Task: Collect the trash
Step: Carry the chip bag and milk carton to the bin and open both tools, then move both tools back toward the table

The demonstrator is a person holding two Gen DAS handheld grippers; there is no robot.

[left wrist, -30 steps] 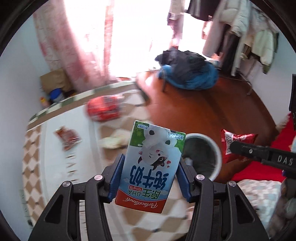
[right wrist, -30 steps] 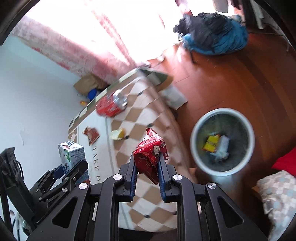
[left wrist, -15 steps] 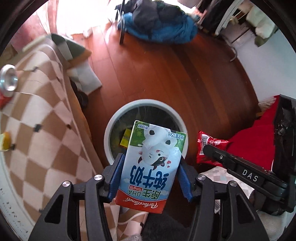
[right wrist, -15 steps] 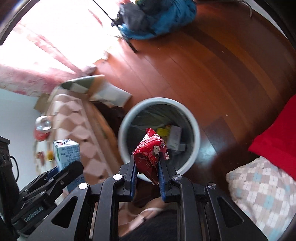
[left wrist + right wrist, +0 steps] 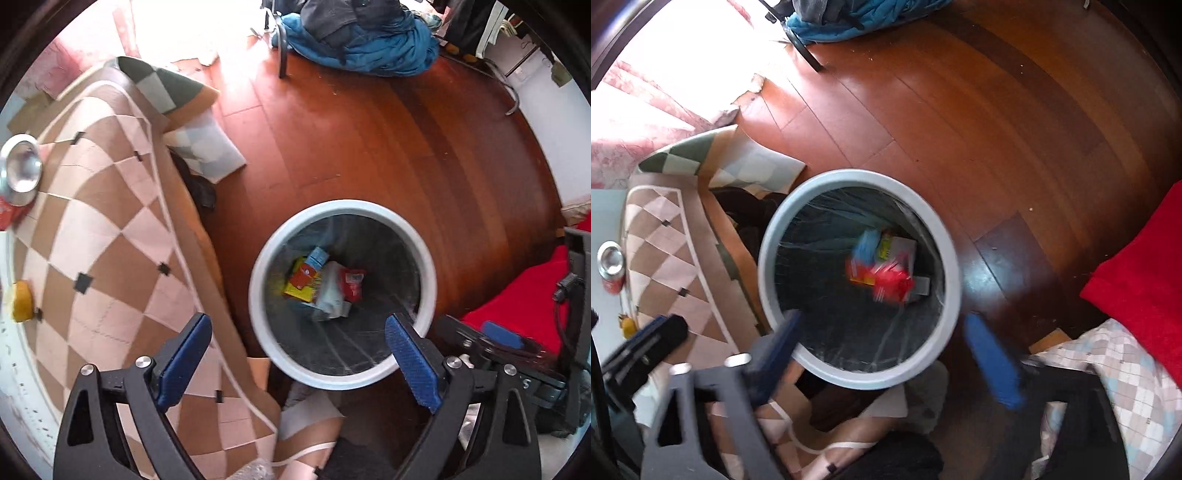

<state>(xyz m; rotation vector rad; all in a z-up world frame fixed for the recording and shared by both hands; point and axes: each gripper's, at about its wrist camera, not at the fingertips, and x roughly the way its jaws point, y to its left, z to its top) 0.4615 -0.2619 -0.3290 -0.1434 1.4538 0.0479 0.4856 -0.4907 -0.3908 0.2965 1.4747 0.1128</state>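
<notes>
A round bin with a pale rim (image 5: pixel 255 291) (image 5: pixel 767 258) stands on the floor right below both grippers. My left gripper (image 5: pixel 297 322) hangs over it, jaws opening, nothing between the blue pads. The milk carton (image 5: pixel 317 257) lies inside beside a yellow and red box (image 5: pixel 300 283) and a red snack bag (image 5: pixel 352 284). My right gripper (image 5: pixel 882 319) is over the bin too, its jaws opening and empty. Below it the red snack bag (image 5: pixel 892 282) shows as a blur inside the bin, next to the blue carton (image 5: pixel 866 245).
A table with a brown checked cloth (image 5: pixel 99 236) stands left of the bin, with a red can (image 5: pixel 18 177) (image 5: pixel 611 266) and a yellow scrap (image 5: pixel 22 301) on it. A red cushion (image 5: pixel 1137 280) and a checked pillow (image 5: pixel 1126 373) lie to the right, blue clothes (image 5: pixel 362 40) at the back.
Both grippers sank toward the bin and opened. The left let go of the milk carton and the right let go of the red snack bag; both dropped into the bin.
</notes>
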